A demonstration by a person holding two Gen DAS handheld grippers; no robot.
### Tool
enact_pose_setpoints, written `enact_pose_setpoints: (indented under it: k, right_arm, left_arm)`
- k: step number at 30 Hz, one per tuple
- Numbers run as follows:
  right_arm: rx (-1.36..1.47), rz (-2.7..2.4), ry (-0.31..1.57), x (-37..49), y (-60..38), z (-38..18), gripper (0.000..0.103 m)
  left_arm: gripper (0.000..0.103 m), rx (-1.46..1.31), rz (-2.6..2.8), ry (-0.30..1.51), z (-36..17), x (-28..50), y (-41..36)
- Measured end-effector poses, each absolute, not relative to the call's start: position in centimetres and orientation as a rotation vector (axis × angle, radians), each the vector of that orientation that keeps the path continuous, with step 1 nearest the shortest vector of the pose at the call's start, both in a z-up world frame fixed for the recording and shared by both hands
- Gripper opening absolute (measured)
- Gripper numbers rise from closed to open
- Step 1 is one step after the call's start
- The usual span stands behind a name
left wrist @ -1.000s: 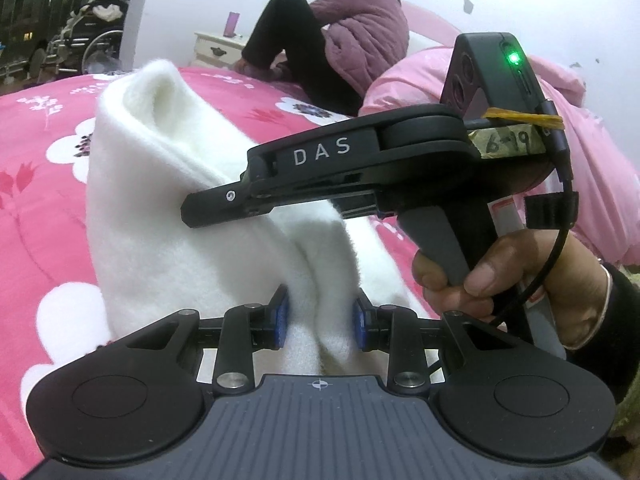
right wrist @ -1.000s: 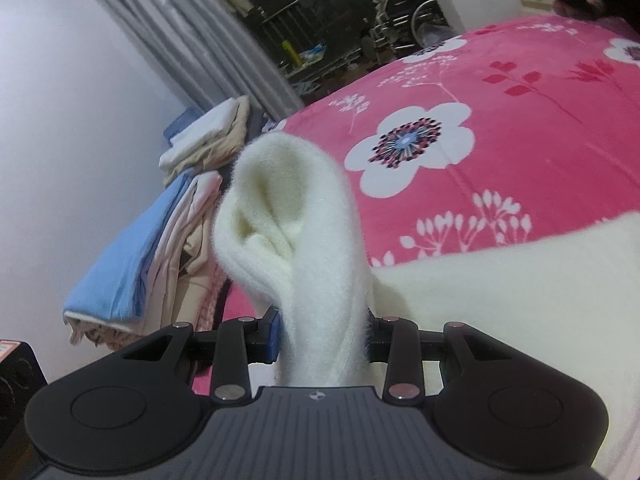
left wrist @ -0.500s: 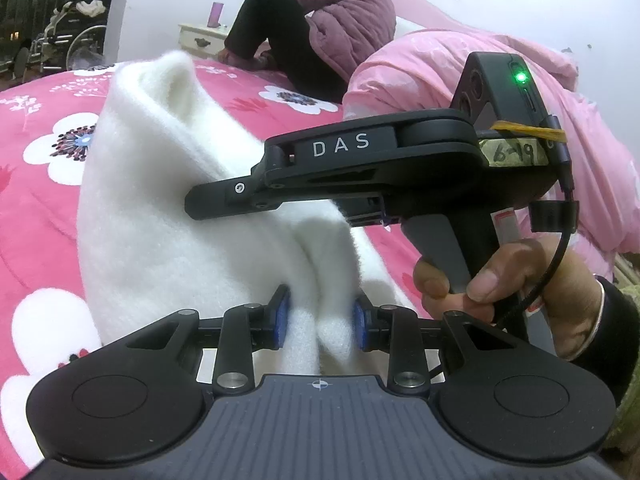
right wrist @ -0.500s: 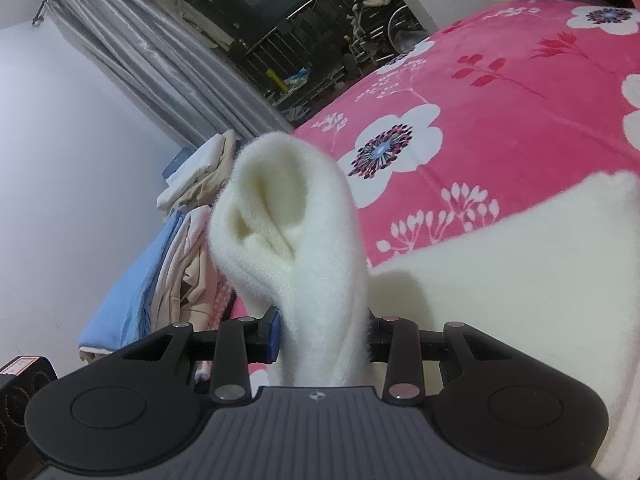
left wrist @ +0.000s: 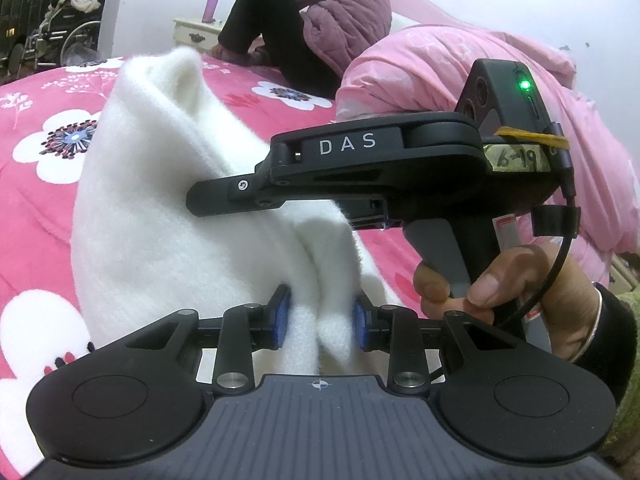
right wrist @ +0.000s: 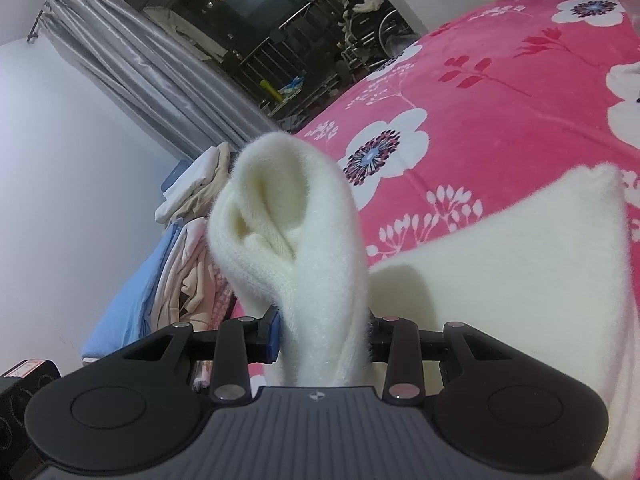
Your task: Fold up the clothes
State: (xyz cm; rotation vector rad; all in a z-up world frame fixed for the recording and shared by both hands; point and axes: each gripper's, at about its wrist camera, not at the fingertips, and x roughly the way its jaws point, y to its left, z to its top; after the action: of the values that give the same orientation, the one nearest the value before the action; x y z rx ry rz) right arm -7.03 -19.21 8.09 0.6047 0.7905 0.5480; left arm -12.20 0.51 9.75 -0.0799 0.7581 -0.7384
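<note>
A fluffy white sweater [left wrist: 168, 216] lies on a pink flowered blanket [left wrist: 36, 208]. My left gripper [left wrist: 320, 318] is shut on a bunched fold of it, held above the bed. My right gripper [right wrist: 322, 332] is shut on another bunched part of the sweater [right wrist: 304, 248], which stands up in a loop before the camera. The rest of the sweater [right wrist: 520, 264] spreads flat to the right. The right gripper's body [left wrist: 380, 168] shows in the left wrist view, held by a hand [left wrist: 512, 280], close beside the left gripper.
A stack of folded clothes [right wrist: 180, 264] sits at the bed's left edge by a white wall. A person in a purple jacket [left wrist: 320, 12] sits at the far end of the bed. A pink quilt [left wrist: 500, 64] is heaped at the right. Grey curtains [right wrist: 132, 64] hang behind.
Both grippers have lifted and tilted while holding the sweater; the views rolled, and the flat part of the sweater now shows lower and further right in the right wrist view.
</note>
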Motion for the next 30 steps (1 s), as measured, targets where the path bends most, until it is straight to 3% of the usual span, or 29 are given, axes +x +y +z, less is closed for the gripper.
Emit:
enact_pose_setpoints:
  k: [15, 30]
  right_arm:
    - [0.633, 0.51, 0.766, -7.8, -20.1, 8.2, 0.038]
    - [0.871, 0.392, 0.735, -9.2, -26.6, 5.8, 0.038]
  left_arm:
    - [0.031, -0.08, -0.781, 0.757, 9.8, -12.0, -0.3]
    - [0.031, -0.054, -0.893, 0.778, 9.0, -10.9, -4.2]
